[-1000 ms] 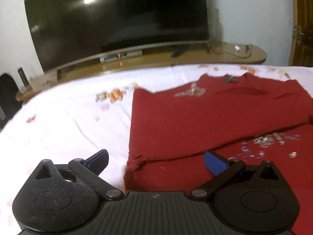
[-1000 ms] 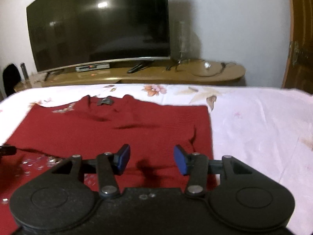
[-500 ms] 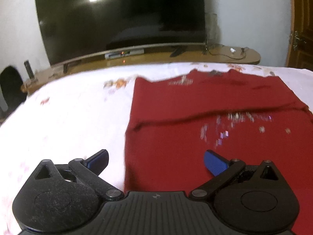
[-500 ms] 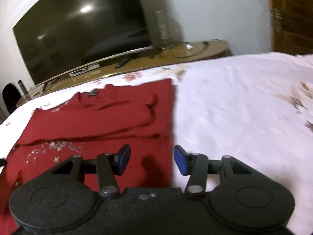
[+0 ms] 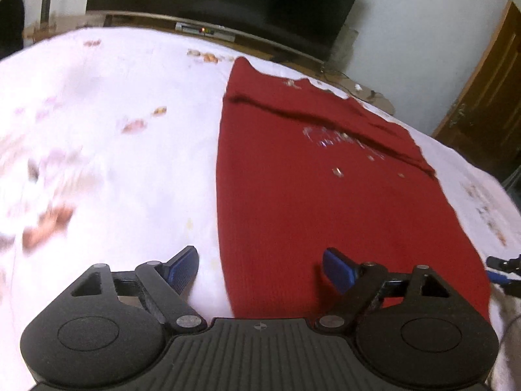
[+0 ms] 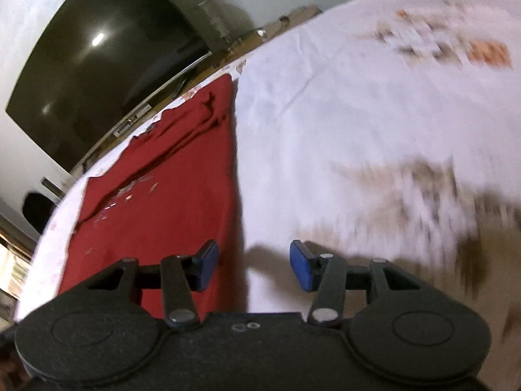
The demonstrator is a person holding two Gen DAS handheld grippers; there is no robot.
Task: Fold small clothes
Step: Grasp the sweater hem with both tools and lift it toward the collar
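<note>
A red knitted garment (image 5: 309,179) with small shiny sequins lies flat on the bed, its far part folded over in a crease. My left gripper (image 5: 260,268) hovers over the garment's near left edge. Its jaws are closing with one blue pad over the sheet and the other over the cloth, and nothing is gripped. In the right wrist view the same garment (image 6: 169,195) fills the left side. My right gripper (image 6: 254,262) stands open astride the garment's near right edge, its left pad over the red cloth and its right pad over the sheet.
The bed has a white sheet (image 5: 107,137) with a faded floral print. Beyond it stand a large dark television (image 6: 97,65) and a low wooden stand (image 5: 202,31). A wooden door (image 5: 482,104) is at the far right, and a dark chair (image 6: 35,208) at the far left.
Both grippers have drawn back from the fold towards the garment's near end and out to its side edges, rolling as they went. The left jaws have narrowed a little.
</note>
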